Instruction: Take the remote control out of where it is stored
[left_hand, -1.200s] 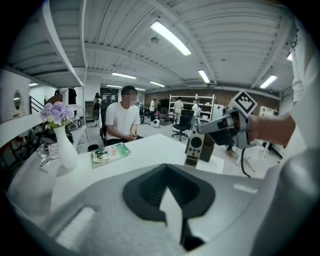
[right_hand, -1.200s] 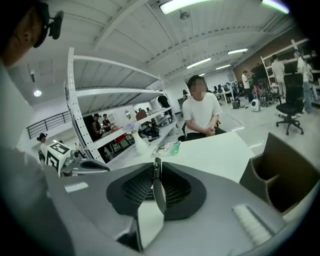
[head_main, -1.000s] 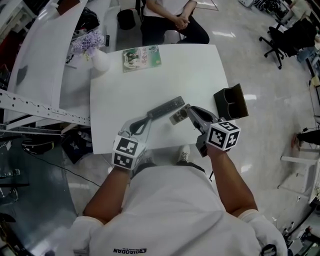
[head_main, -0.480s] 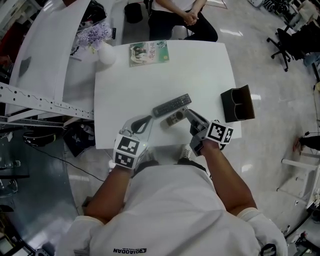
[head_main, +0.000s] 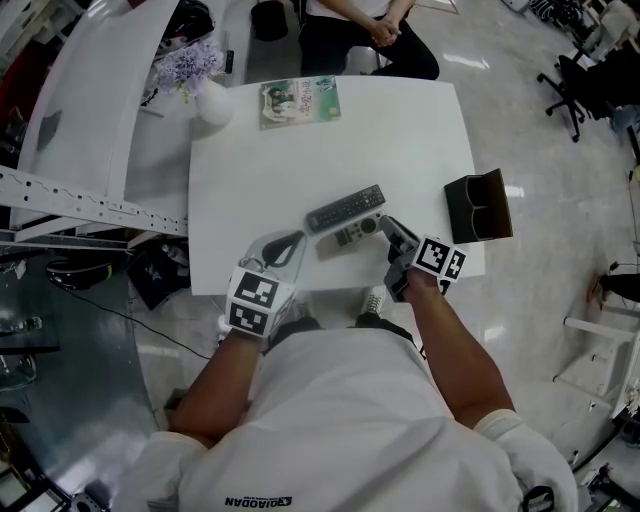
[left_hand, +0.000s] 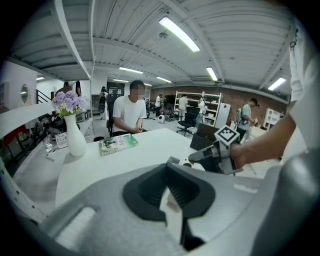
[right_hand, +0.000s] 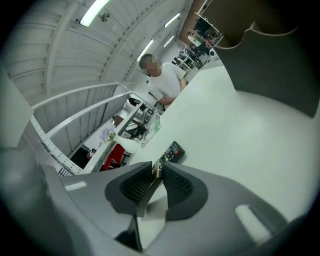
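Left gripper (head_main: 296, 237): forearm comes in from the table's near edge, nose angled down over the white table (head_main: 330, 150). Jaws are clenched together with nothing between them.

Right gripper (head_main: 385, 224): low at the table's near right, wrist rolled, pointing up-left across the top. Its jaws have just been opening. The thin end of the silver remote (head_main: 350, 235) stands between the black ribbed pads, and the grip looks slackened rather than pressing.

The silver remote lies flat on the tabletop, out of the holder (head_main: 500, 205) and well apart from it. It sits just beside a longer dark remote (head_main: 345, 209), roughly parallel to it.

Writing: each gripper carries a marker cube (head_main: 440, 262) with black-and-white square patterns. The green booklet (head_main: 300, 102) has a printed cover, too small to read. The print on the wearer's white shirt is upside down and not surely legible.

Materials and shapes:
- The gripper bodies are smooth grey plastic.
- The dark remote is slim, with coloured buttons showing in the right gripper view.
- The holder is a dark, boxy, two-compartment piece at the table's right edge.
- A white round-bellied vase (head_main: 213, 105) holds purple flowers (head_main: 185, 65) at the far left corner.
- A seated person (head_main: 365, 35) is at the far side, hands clasped.
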